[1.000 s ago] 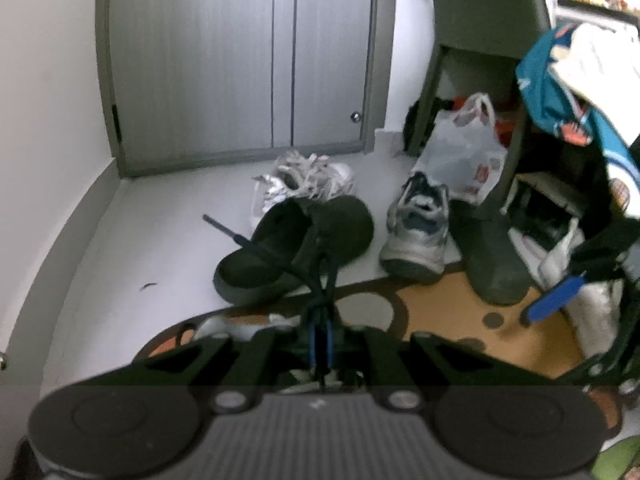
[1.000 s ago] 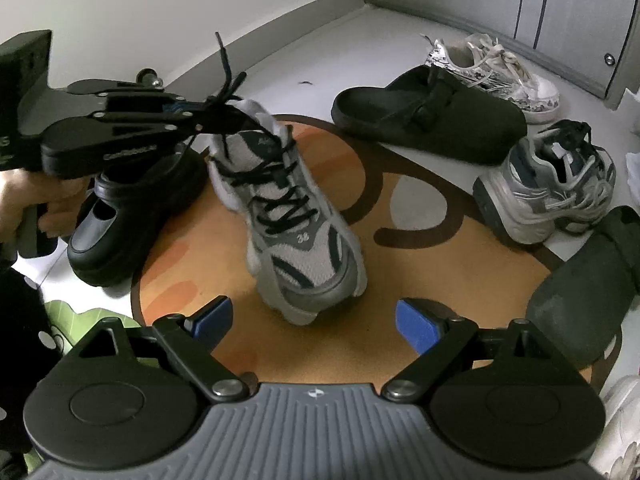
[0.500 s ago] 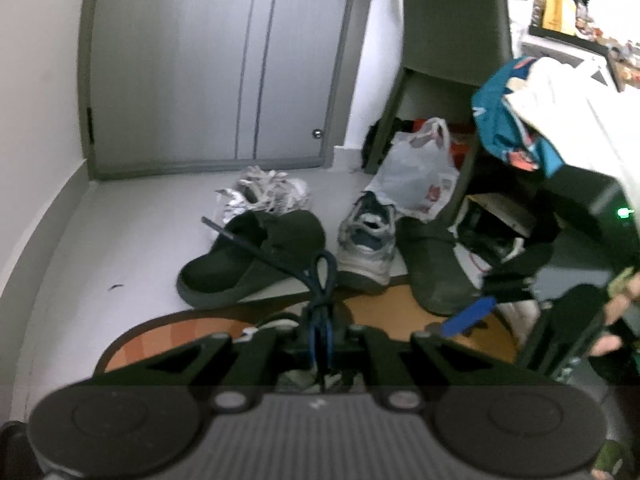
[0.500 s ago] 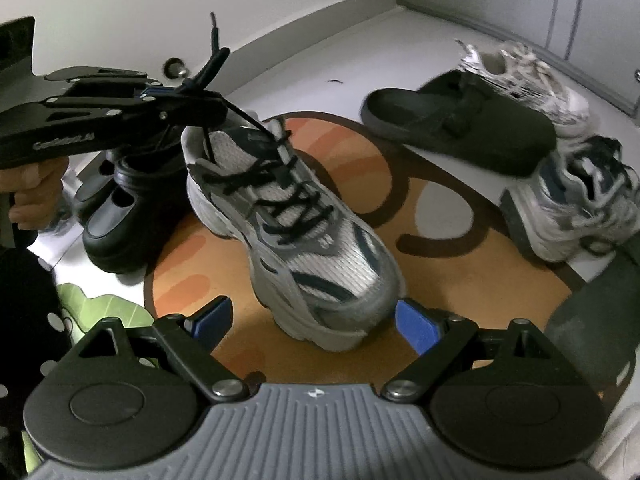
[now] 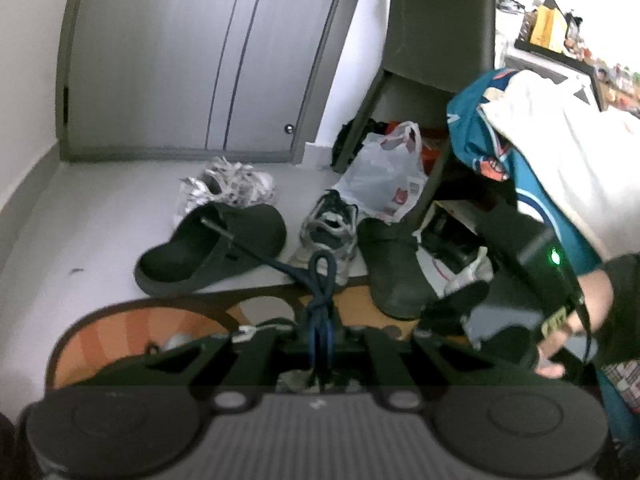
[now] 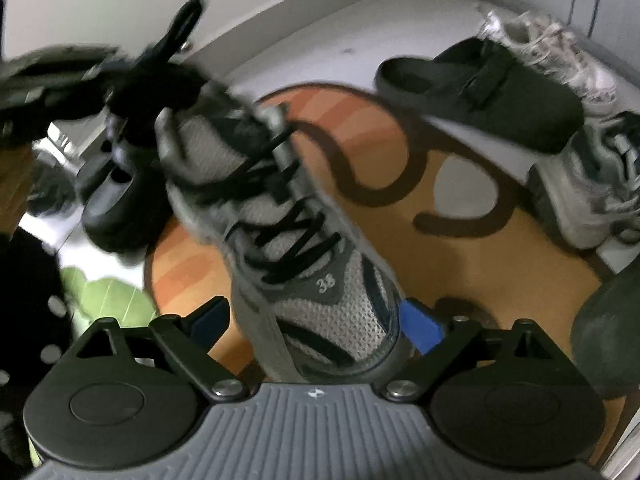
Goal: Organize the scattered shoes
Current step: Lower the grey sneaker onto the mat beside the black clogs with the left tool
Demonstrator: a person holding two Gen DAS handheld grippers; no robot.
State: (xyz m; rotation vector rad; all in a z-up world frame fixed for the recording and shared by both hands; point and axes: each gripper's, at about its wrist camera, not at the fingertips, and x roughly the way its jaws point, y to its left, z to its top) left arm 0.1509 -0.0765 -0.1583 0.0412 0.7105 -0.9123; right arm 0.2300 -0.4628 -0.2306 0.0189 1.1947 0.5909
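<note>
Left wrist view: the left gripper (image 5: 320, 340) has its fingers pressed together on the dark shoelaces (image 5: 320, 280), whose loop rises toward 12 o'clock. Right wrist view: the grey mesh sneaker (image 6: 304, 248), marked 38, hangs tilted from those laces over the round orange mat (image 6: 360, 140), heel toward 10 o'clock, toe at 6 o'clock. The right gripper (image 6: 316, 320) is spread wide, one blue pad (image 6: 420, 324) on each side of the toe; whether the pads touch the shoe cannot be told. At 9 o'clock a black clog (image 6: 116, 204) sits just beside the sneaker's heel at the mat's edge, with a green cloth (image 6: 108, 300) at 8 o'clock. At 1 o'clock a black slip-on (image 6: 480, 88) lies on the bare floor beyond the mat's rim, touching a white sneaker (image 6: 548, 48) behind it. At 3 o'clock the matching grey sneaker (image 6: 588, 184) stands at the mat's edge; a dark sole (image 6: 608, 336) lies at 4 o'clock. The mat's centre between 12 and 2 o'clock is uncovered. In the left wrist view, a plastic bag (image 5: 384, 176) and a chair (image 5: 436, 40) bound the floor at 1 o'clock.
</note>
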